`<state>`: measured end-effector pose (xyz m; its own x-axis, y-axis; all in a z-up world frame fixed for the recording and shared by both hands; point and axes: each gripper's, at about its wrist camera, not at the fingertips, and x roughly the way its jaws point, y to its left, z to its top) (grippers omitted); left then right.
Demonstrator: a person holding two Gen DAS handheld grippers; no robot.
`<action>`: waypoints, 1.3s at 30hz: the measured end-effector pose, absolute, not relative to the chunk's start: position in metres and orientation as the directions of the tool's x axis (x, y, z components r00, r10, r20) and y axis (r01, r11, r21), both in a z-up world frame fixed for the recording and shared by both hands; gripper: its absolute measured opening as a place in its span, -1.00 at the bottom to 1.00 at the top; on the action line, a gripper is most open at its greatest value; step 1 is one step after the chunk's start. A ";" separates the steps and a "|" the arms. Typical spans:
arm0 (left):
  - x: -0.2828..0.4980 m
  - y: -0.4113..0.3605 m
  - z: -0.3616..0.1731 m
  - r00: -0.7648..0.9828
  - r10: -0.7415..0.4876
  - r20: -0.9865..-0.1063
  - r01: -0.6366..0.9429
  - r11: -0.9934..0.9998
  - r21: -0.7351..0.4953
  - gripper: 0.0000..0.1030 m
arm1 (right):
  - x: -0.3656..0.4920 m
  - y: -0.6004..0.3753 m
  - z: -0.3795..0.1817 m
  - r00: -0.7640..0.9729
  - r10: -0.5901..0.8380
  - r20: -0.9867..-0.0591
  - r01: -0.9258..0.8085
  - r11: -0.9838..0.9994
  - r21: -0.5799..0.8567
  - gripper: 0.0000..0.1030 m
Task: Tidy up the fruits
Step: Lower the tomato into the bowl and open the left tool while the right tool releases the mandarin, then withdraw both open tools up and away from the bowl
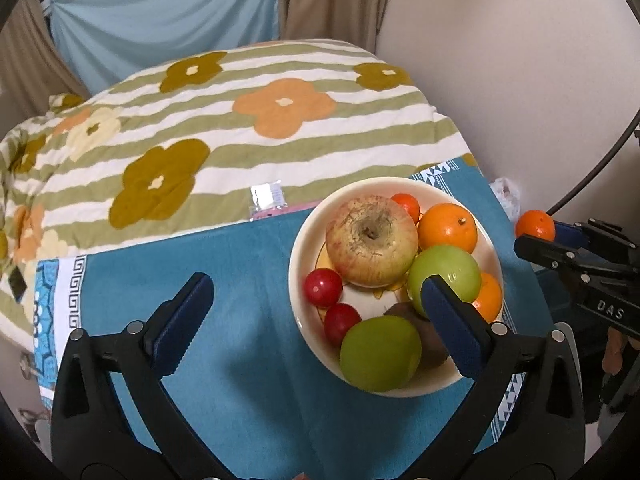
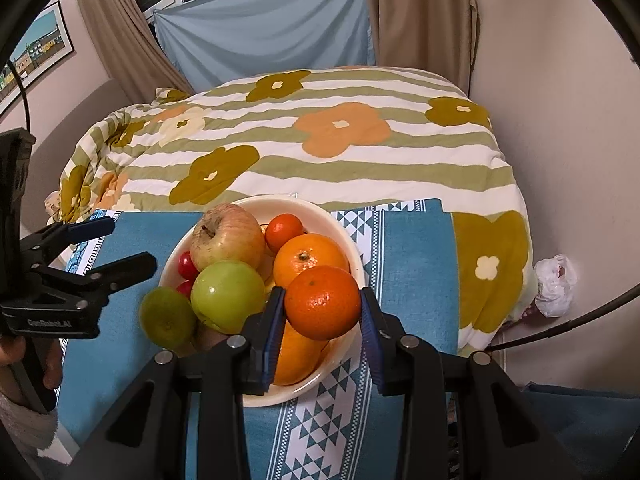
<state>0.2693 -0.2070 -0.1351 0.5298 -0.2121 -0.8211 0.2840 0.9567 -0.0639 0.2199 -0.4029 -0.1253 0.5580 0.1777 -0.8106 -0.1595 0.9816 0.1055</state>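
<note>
A cream bowl (image 1: 304,240) (image 2: 344,236) sits on a blue cloth and holds a large apple (image 1: 370,238) (image 2: 228,238), oranges (image 1: 448,226) (image 2: 310,258), two green apples (image 1: 380,354) (image 2: 228,296), small red fruits (image 1: 323,287) and a small tangerine (image 2: 284,232). My right gripper (image 2: 322,308) is shut on an orange mandarin (image 2: 322,302) and holds it above the bowl's near right rim; it also shows in the left wrist view (image 1: 536,236). My left gripper (image 1: 316,304) is open and empty over the bowl's left side; it shows in the right wrist view (image 2: 120,244).
The blue patterned cloth (image 1: 240,320) (image 2: 412,280) covers the near surface. A striped flower quilt (image 1: 248,128) (image 2: 340,148) lies behind the bowl. A small foil packet (image 1: 267,194) rests at the quilt's edge. A white plastic bag (image 2: 556,286) lies by the wall at right.
</note>
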 end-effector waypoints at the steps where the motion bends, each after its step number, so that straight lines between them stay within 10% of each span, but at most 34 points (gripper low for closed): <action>1: 0.267 -0.206 -0.133 0.532 -0.207 -0.821 0.279 0.958 -0.061 1.00 | 0.220 -0.404 -0.125 0.557 0.177 -0.812 -0.159 0.982 0.105 -0.35; 17: 0.238 -0.182 -0.139 0.520 -0.150 -0.841 0.213 0.976 -0.043 1.00 | 0.234 -0.407 -0.153 0.503 0.233 -0.833 -0.157 0.972 0.177 -0.33; 23: 0.231 -0.179 -0.136 0.529 -0.137 -0.837 0.192 0.981 -0.039 1.00 | 0.229 -0.409 -0.146 0.520 0.256 -0.815 -0.167 0.966 0.197 0.70; 39: 0.173 -0.117 -0.052 0.673 -0.149 -0.725 0.169 0.985 -0.045 1.00 | 0.174 -0.350 -0.068 0.640 0.214 -0.738 -0.176 0.976 0.131 0.71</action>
